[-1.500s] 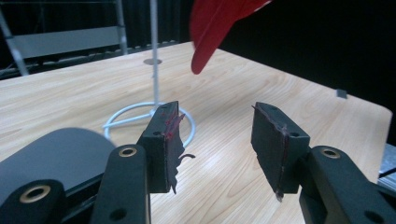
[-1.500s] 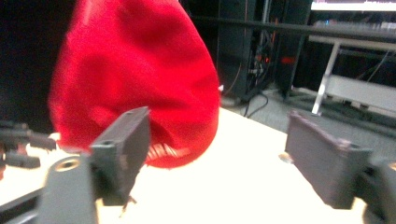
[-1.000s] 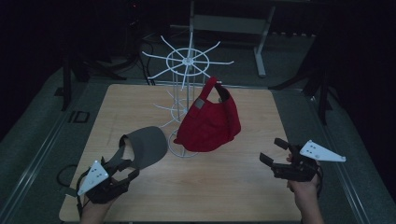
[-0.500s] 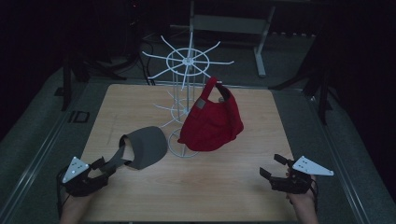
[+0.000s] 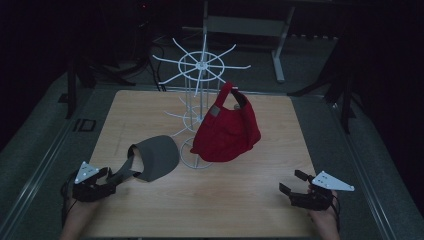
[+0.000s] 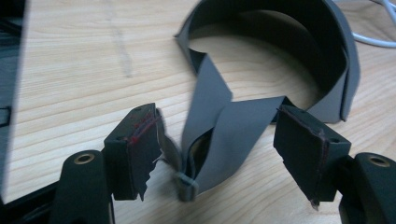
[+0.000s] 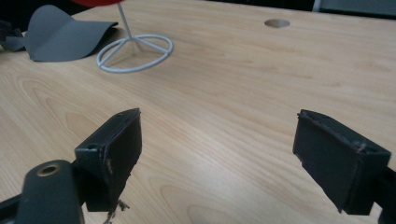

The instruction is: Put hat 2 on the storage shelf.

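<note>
Two caps | grey fabric cap lies flat on the wooden table, strap between your left gripper's just-opening jaws, unpinched | red cap hangs on white wire rack | your right gripper spread, empty | left: hang grey cap.

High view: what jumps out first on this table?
A red cap hanging on a white wire rack at the table's middle catches the eye. Left of the rack's base lies a grey cap, its strap lying between the jaws of the left gripper, which have just been opening.
</note>
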A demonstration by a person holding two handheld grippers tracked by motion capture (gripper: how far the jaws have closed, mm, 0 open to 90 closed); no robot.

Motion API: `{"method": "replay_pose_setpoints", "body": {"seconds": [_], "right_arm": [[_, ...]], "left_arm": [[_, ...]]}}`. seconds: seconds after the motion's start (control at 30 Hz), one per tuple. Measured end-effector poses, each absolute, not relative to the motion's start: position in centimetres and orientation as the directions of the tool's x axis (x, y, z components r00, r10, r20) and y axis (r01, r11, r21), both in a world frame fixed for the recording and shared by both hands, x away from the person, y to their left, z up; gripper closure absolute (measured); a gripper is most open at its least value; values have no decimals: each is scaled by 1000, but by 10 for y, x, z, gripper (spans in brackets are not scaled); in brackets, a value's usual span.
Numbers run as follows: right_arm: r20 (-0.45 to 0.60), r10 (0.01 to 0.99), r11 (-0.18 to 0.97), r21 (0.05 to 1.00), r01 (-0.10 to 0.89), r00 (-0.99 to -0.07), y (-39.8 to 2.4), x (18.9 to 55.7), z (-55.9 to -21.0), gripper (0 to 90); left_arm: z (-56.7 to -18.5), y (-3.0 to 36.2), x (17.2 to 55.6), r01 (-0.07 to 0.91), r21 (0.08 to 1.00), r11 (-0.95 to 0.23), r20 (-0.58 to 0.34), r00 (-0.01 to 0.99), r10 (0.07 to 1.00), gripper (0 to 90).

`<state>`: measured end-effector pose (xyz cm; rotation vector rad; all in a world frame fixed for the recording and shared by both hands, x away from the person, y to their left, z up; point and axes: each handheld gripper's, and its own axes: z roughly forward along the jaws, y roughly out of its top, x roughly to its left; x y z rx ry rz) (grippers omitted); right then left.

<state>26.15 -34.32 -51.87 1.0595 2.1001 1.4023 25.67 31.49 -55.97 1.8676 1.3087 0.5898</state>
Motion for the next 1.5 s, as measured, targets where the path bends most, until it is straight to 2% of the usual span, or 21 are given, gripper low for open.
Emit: {"method": "replay_pose_setpoints", "body": {"seconds": [0.13,0.23,0.33,0.43,0.47,0.5,0.53,0.63,0.83,1.2,1.5], "right_arm": [[74,780,210,905,371,-621,-348,261,-523,155],[57,791,221,901,372,-609,-351,262,-528,155],[38,813,233,893,385,-581,-353,263,-536,155],[43,832,218,892,397,-553,-358,264,-541,154],[43,832,218,892,397,-553,-358,264,-541,154],[50,842,207,889,408,-537,-361,265,-543,155],[56,847,201,887,415,-529,-363,265,-544,155],[71,852,182,889,420,-519,-367,266,-545,156],[89,856,158,892,423,-509,-371,265,-546,158],[103,870,124,901,416,-481,-377,263,-548,158],[111,874,115,898,424,-472,-379,262,-549,158]], "left_arm": [[-565,312,262,609,766,-206,-48,374,926,311],[-568,311,263,626,750,-214,-54,381,923,368],[-569,310,262,628,747,-218,-40,369,928,473],[-568,310,262,628,745,-226,-20,360,933,664],[-568,310,262,629,744,-228,-22,363,932,664],[-567,308,261,628,741,-236,-14,366,931,794],[-566,307,261,625,738,-254,-2,379,926,840],[-565,305,260,609,749,-262,12,383,924,857],[-548,302,255,552,798,-244,-17,425,905,863],[-499,294,245,324,926,-195,-9,536,844,863],[-470,276,246,253,950,-184,6,573,820,863]]}}
